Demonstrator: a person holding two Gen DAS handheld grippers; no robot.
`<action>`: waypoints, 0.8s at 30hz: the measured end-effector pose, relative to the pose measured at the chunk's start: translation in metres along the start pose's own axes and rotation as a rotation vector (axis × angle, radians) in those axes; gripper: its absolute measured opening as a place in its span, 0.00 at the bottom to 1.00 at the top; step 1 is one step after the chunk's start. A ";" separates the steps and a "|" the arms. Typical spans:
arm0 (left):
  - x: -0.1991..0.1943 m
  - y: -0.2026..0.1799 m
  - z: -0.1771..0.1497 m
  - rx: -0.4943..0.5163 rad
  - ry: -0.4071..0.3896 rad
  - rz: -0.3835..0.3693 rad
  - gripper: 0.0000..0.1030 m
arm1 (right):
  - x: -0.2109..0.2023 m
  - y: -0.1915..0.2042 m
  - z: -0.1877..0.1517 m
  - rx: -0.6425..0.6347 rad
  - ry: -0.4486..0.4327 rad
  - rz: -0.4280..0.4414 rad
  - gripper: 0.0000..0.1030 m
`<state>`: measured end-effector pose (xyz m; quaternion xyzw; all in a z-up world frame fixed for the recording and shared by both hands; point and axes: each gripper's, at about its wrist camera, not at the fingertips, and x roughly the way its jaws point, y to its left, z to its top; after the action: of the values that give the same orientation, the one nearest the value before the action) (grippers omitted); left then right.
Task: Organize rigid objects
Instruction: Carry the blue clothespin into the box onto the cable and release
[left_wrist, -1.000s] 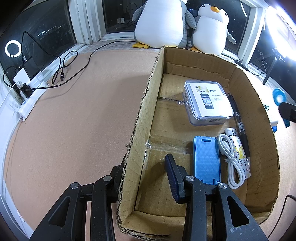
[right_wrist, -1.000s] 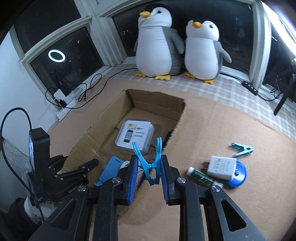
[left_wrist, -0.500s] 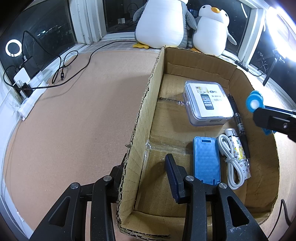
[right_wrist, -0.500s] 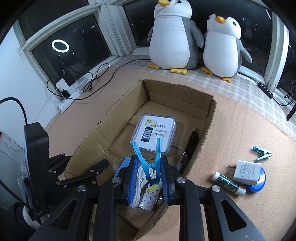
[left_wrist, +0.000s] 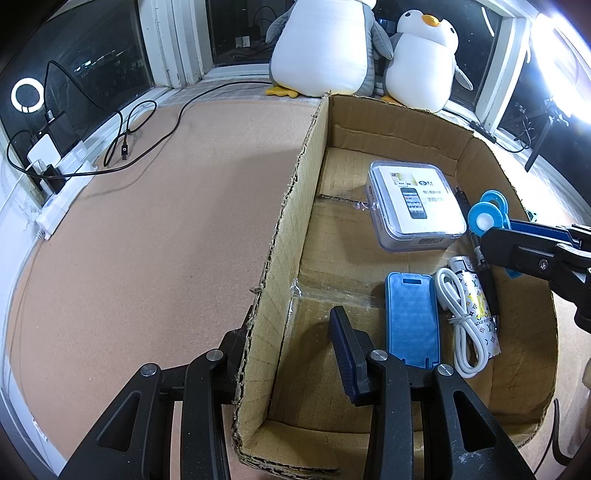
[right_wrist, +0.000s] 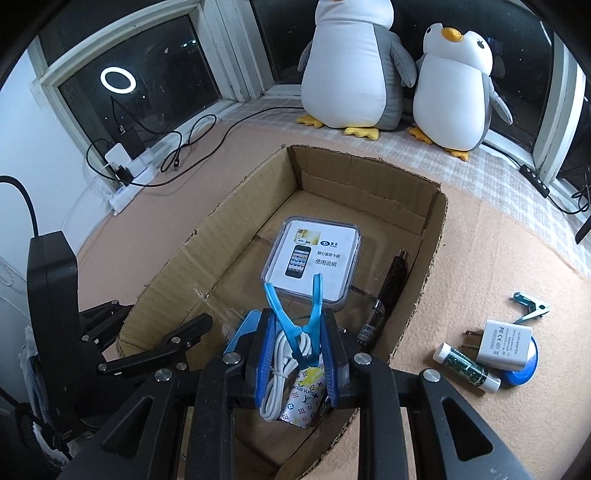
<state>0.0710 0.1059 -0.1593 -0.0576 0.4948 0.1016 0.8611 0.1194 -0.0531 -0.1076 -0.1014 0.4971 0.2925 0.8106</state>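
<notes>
Clip (right_wrist: 295, 325): a light-blue plastic spring clip, held between the two blue pads of the right gripper (right_wrist: 295, 354), which press on its handle end from either side. Its two long arms rise past the fingertips and spread into a V; they cross at the pivot between the pads. In the left wrist view the clip (left_wrist: 487, 214) shows two round blue ends with pale centres, projecting beyond the right gripper (left_wrist: 517, 243) that reaches in over the right wall of the box (left_wrist: 291, 236). The clip hangs above the box interior, over the cable and the patterned tube, touching neither so far as can be told.

Left gripper (left_wrist: 291, 354): its fingers straddle the box's left wall, one outside and one inside, clamped on the cardboard near the front corner.

Box contents, on the floor: a clear case (right_wrist: 314, 258) with a printed phone card, towards the far end; a black pen (right_wrist: 388, 291) along the right wall; a blue phone shell (left_wrist: 412, 317); a coiled white cable (left_wrist: 460, 325); a patterned tube (left_wrist: 480, 306) beside the cable.

Outside the box, on the cork-coloured table (right_wrist: 480, 258) to its right: a second clip (right_wrist: 530, 304), a white charger (right_wrist: 504, 343) lying on a blue disc (right_wrist: 524, 373), and a green vial (right_wrist: 467, 367). Two plush penguins (right_wrist: 351, 66) stand by the window beyond.
</notes>
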 end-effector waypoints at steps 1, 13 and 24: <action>0.000 0.000 0.000 0.000 0.000 0.000 0.39 | 0.000 0.000 0.000 -0.003 -0.001 -0.004 0.24; 0.000 0.000 0.000 -0.001 -0.001 0.000 0.39 | 0.001 0.002 0.000 -0.015 -0.002 -0.030 0.54; 0.000 0.000 0.000 0.000 -0.002 0.000 0.39 | -0.012 -0.005 0.000 0.015 -0.026 -0.021 0.54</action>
<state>0.0710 0.1055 -0.1594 -0.0578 0.4940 0.1015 0.8616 0.1178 -0.0617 -0.0981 -0.0967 0.4878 0.2812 0.8208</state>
